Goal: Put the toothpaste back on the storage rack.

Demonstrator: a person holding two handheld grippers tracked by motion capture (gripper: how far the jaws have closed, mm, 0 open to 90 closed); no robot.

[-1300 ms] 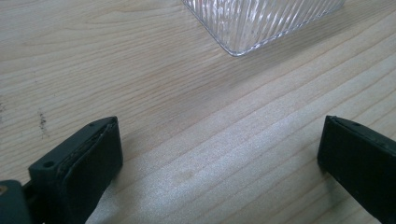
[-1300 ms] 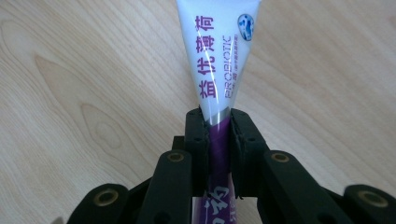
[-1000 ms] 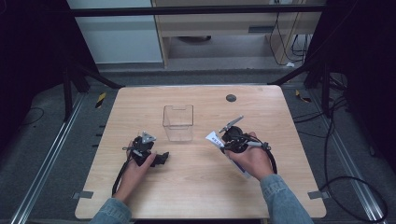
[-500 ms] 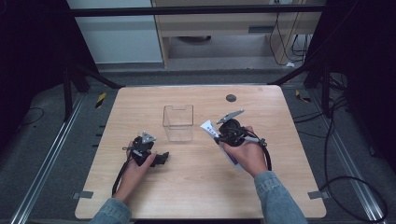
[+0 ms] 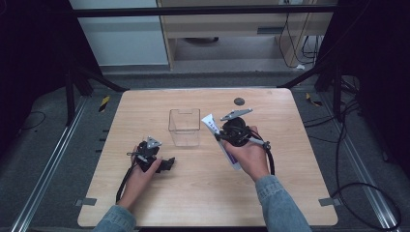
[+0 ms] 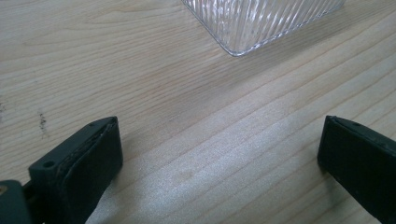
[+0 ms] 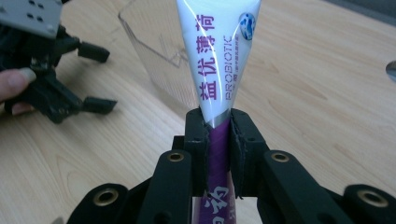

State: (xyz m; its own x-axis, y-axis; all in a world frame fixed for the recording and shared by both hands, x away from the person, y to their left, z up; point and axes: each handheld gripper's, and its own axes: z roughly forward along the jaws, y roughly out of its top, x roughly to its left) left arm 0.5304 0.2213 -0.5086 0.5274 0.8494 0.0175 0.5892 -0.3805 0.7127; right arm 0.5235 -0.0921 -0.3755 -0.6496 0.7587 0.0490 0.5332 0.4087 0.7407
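— What's the right hand-held gripper [image 7: 218, 140] got?

— A white-and-purple tube [image 7: 218, 56], clenched between its jaws around the tube's middle, white end pointing ahead, up off the counter [image 5: 145, 104]. From above, the tube [image 5: 212, 126] sits just right of the clear plastic box [image 5: 184, 127], near it; whether they touch I can't tell.

— And the left hand-held gripper [image 5: 167, 164]?

— Released, jaws spread wide, nothing between them. It rests low on the wood, in front of the box and to its left, and its own camera sees a ribbed corner of the box [image 6: 261, 23] ahead.

— The box?

— Upright, mid-counter. There's a small dark disc [image 5: 239, 101] toward the far edge.
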